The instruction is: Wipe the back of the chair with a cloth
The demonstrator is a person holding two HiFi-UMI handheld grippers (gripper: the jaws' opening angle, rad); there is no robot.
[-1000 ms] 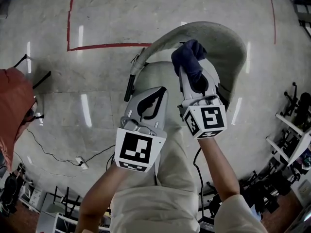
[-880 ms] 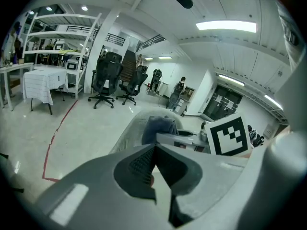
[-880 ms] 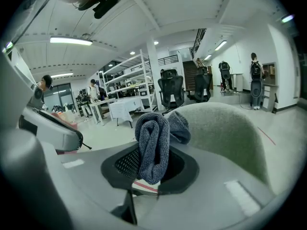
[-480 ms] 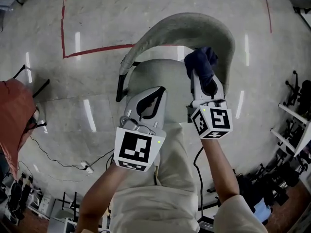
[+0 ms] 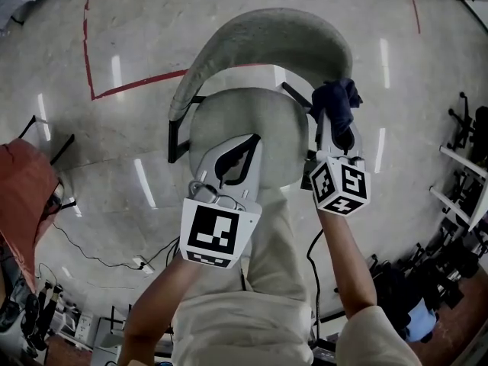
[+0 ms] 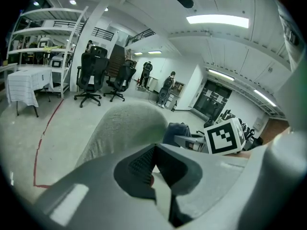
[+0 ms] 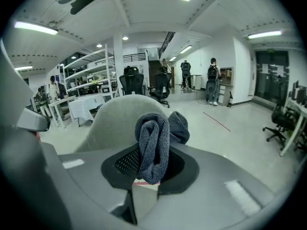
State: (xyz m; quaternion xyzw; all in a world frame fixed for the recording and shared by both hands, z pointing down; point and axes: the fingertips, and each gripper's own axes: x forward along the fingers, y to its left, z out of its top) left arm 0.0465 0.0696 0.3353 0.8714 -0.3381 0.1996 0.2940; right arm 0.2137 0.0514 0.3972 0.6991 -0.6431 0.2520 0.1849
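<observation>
Cloth (image 5: 336, 99), dark blue and bunched, is clamped between the jaws of right gripper (image 5: 335, 122) at the right end of chair back (image 5: 259, 36); contact uncertain. Left gripper (image 5: 238, 152) hangs over seat (image 5: 229, 113), jaws together, nothing in them. Wiping pass looks under way. Next: press cloth on backrest, sweep along curve leftward.

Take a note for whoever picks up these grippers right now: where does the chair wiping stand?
The right gripper is shut on the dark blue cloth, at the right end of the chair's backrest.
The left gripper is shut and empty, held above the seat.
Done: over the last second the cloth swept from nearer the middle of the backrest to its right end.
Left: no pass over the backrest's left half shows; probably wipe that next.
</observation>
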